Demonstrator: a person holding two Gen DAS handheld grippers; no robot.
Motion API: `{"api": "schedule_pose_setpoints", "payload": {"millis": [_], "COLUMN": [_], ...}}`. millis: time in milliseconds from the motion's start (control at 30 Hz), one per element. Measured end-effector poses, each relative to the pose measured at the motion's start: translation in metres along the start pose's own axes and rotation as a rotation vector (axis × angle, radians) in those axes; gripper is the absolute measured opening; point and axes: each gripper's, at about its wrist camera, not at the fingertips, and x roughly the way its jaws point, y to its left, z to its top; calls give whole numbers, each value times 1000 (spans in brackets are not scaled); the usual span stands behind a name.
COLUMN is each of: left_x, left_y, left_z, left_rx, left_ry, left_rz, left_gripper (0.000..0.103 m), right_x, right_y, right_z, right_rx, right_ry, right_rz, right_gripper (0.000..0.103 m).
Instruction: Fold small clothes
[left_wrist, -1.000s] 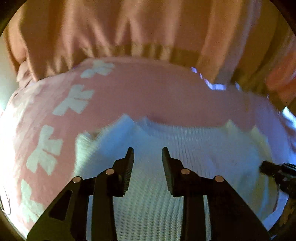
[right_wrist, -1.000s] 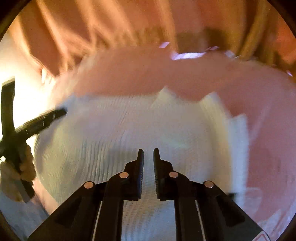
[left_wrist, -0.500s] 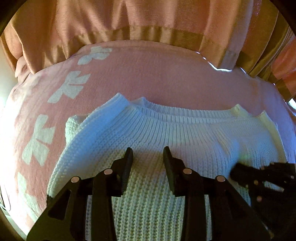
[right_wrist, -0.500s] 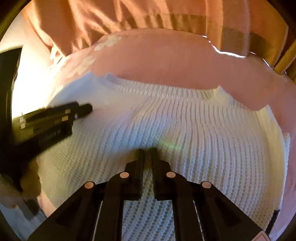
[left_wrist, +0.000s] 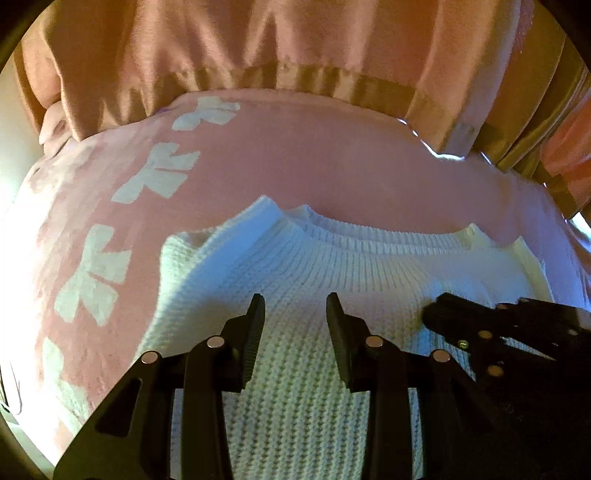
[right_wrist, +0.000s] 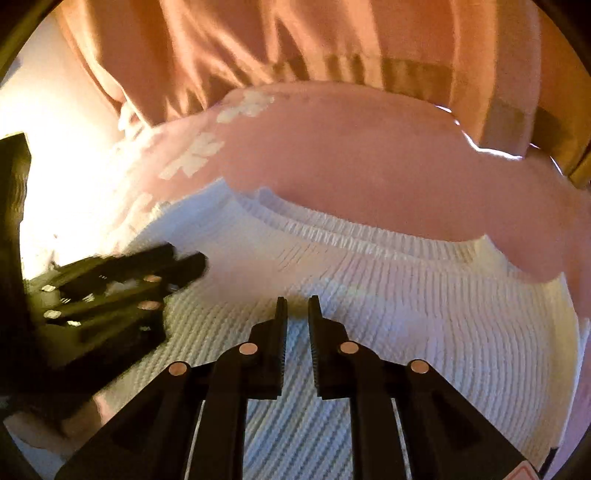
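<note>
A white knit sweater (left_wrist: 354, 273) lies flat on a pink blanket (left_wrist: 295, 155), its ribbed neckline at the far edge. It also fills the lower half of the right wrist view (right_wrist: 424, 317). My left gripper (left_wrist: 295, 314) is open and empty, low over the sweater's chest. My right gripper (right_wrist: 297, 314) is slightly open and empty over the sweater's middle. In the left wrist view the right gripper (left_wrist: 439, 314) lies at the right on the knit. In the right wrist view the left gripper (right_wrist: 188, 260) lies at the left.
The pink blanket has white bow shapes (left_wrist: 92, 284) down its left side. Orange-pink curtains (left_wrist: 258, 48) hang behind the far edge of the blanket. A bright light washes out the left side of the right wrist view (right_wrist: 55, 166).
Both grippers have come in over the sweater and slowed. The right gripper was nearly shut half a second ago and has opened a little. The left gripper has stayed open.
</note>
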Motion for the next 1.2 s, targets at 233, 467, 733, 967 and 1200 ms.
{"api": "schedule_pose_setpoints", "payload": {"millis": [233,467,733,967,1200], "left_x": [2,3,-4,-3,-13], "left_y": [24,34,35,35,43], "left_z": [0,-4,-9,-14,-5], "left_rx": [-29,-17,3,14,-67], "left_ry": [9,18,10,19,-17], "left_rz": [24,34,39,52,-10], "left_gripper": [36,37,37,38,49], "right_x": [6,33,37,49,-27], "right_y": [5,16,32,27,-20], "right_z": [14,18,13,19,26], "right_rx": [35,10,-30,4,128], "right_ry": [-8,30,17,-45,-139], "right_rz": [24,-19,-10,14,-44], "right_gripper": [15,14,15,14,25]}}
